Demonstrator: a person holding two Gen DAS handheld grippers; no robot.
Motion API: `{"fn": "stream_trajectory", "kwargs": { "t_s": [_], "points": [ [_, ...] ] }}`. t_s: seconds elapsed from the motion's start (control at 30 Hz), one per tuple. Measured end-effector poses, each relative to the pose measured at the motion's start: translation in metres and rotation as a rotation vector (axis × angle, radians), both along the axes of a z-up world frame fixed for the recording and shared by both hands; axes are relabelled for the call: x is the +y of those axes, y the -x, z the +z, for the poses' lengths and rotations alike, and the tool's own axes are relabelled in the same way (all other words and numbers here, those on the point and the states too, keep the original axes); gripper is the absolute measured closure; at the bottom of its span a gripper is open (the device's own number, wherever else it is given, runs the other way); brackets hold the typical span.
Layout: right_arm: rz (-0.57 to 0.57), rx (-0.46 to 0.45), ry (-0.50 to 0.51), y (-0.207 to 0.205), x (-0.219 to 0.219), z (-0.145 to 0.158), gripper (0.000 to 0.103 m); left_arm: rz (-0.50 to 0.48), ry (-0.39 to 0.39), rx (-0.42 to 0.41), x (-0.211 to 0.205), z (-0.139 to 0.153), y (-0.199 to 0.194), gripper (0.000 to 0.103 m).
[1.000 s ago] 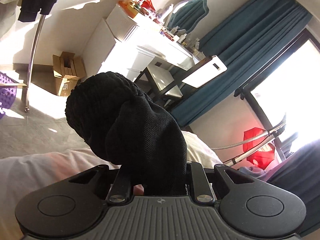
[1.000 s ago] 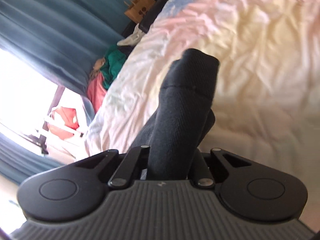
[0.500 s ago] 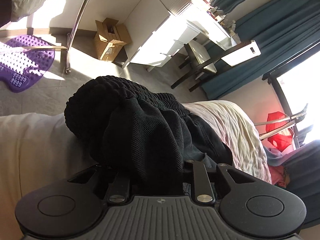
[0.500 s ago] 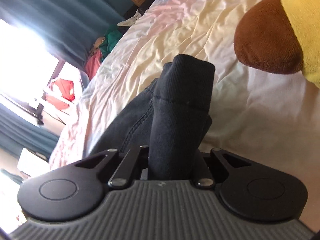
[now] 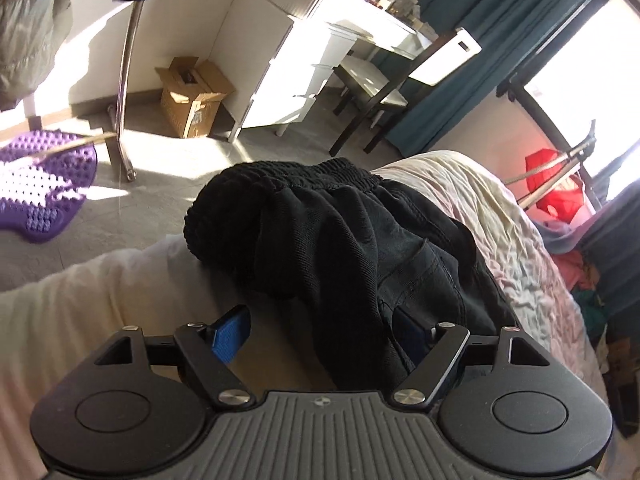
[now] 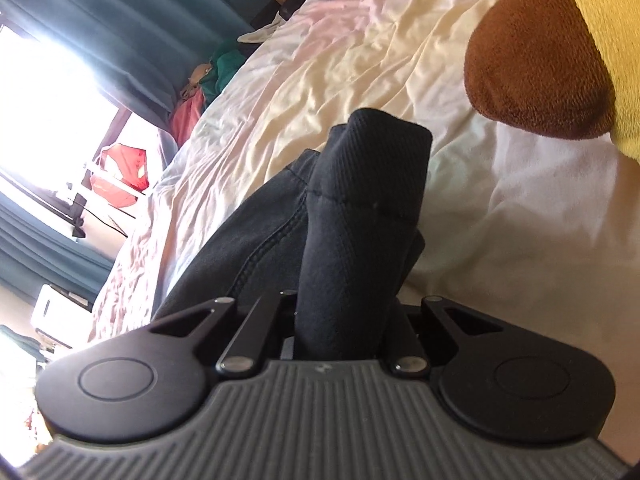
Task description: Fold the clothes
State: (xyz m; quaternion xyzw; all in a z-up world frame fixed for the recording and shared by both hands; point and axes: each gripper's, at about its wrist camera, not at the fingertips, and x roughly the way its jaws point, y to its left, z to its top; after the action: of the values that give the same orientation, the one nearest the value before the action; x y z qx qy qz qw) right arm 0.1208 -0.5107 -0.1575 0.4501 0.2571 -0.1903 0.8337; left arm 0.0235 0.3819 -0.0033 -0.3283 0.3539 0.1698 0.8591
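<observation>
Once the left gripper (image 5: 320, 336) had spread its jaws wide and released, the black knit elastic-waisted garment (image 5: 344, 240) settled onto the crumpled pale bedsheet (image 5: 480, 196); the right gripper (image 6: 340, 320) stayed clamped on a hem fold, so laying out seemed half finished.

A: What's seen around the room?
B: A cardboard box (image 5: 191, 96) parked beside white drawers (image 5: 280, 68), a purple mat (image 5: 40, 184) laid out, teal curtains (image 6: 132, 40) hung, plush toy (image 6: 560, 52) left on bedsheet (image 6: 360, 64).
</observation>
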Motion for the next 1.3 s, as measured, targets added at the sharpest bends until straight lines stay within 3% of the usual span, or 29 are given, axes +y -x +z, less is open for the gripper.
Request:
{"fn": "stream_trajectory", "kwargs": {
  "t_s": [0.63,0.83,1.07,1.3],
  "points": [
    [-0.061,-0.078,0.090,-0.003,0.008,0.026,0.092,-0.417,-0.425,-0.182,-0.224,0.031,-0.086,0.017],
    [-0.062,-0.085,0.094,-0.003,0.008,0.026,0.092,-0.598,-0.523,-0.133,-0.316,-0.031,-0.119,0.012],
    [-0.043,-0.085,0.110,0.000,0.009,0.025,0.092,-0.678,-0.742,-0.035,-0.347,-0.100,-0.126,0.010],
    [-0.014,-0.059,0.165,-0.001,0.013,0.027,0.092,-0.642,-0.705,-0.033,-0.340,-0.104,-0.121,0.010]
  ]
}}
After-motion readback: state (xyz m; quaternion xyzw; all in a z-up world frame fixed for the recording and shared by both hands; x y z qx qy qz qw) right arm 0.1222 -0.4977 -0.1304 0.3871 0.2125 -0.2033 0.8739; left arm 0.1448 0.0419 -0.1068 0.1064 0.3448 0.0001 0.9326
